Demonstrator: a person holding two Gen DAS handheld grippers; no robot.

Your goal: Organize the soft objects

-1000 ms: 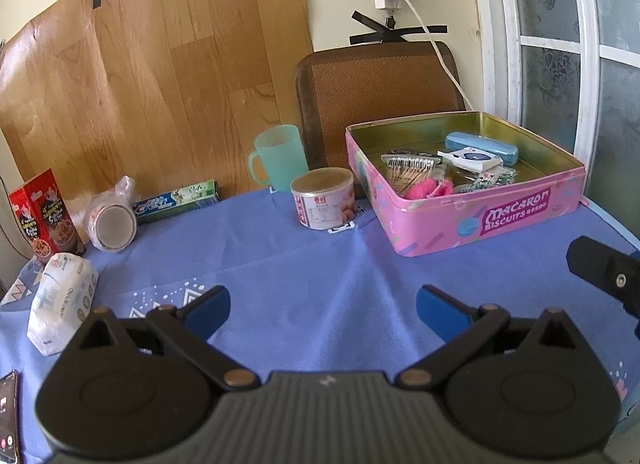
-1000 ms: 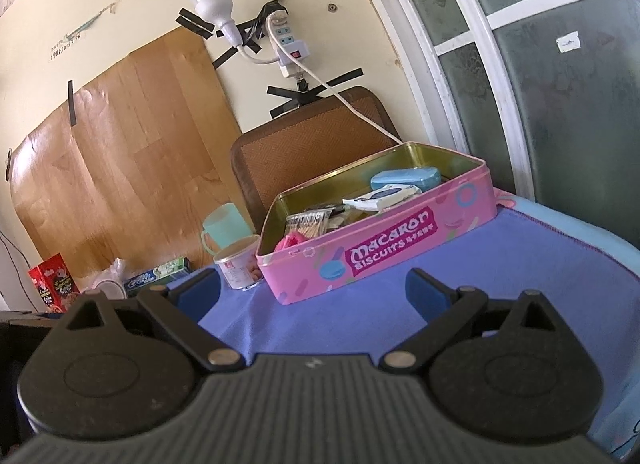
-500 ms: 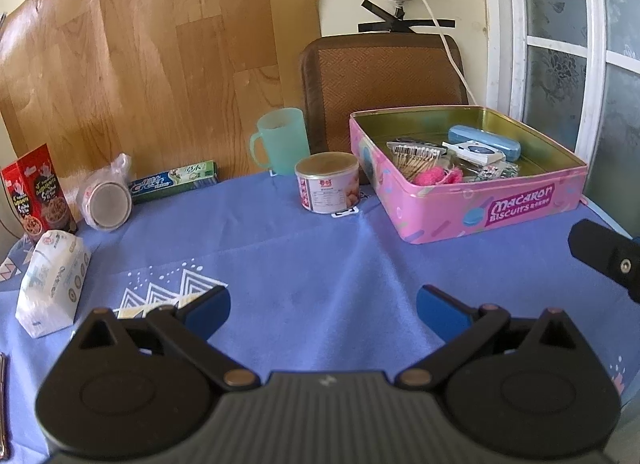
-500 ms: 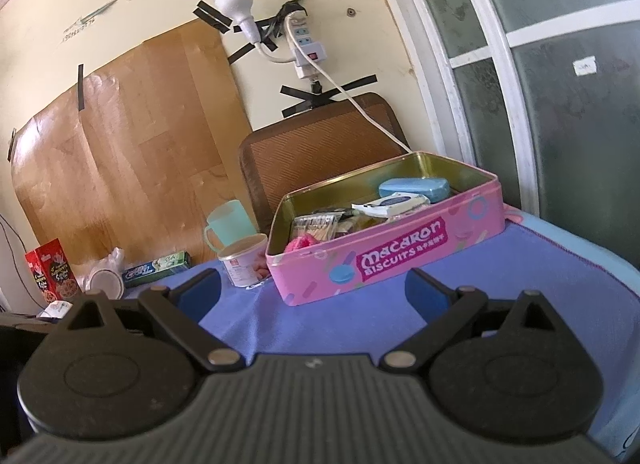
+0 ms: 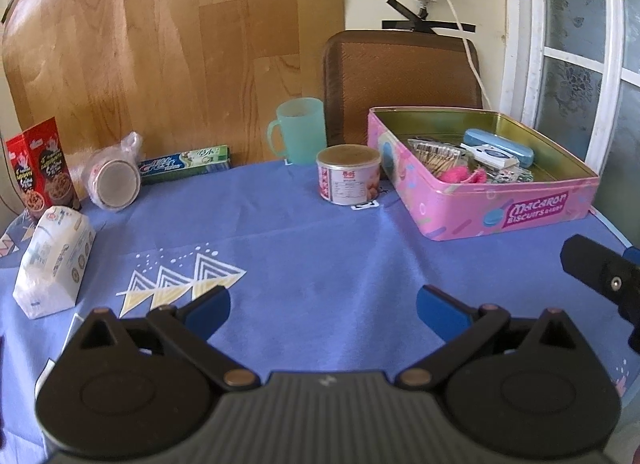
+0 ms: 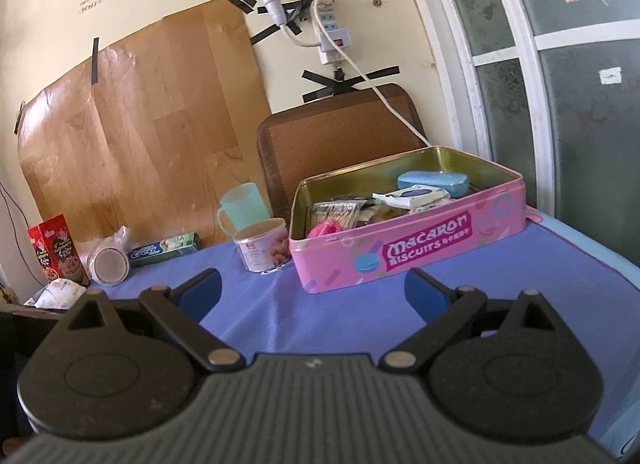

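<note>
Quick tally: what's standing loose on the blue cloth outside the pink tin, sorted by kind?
Boxes: 2, cereal box, toothpaste box
Bags: 2, white pack, bagged roll
Cups: 1, mug
Cans: 1, can
Total: 6

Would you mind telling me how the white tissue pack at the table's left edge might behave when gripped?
The white tissue pack looks soft and crinkled, so it would probably squash between fingers. Its plastic wrap may be slippery. It seems light and likely slides if pushed.
</note>
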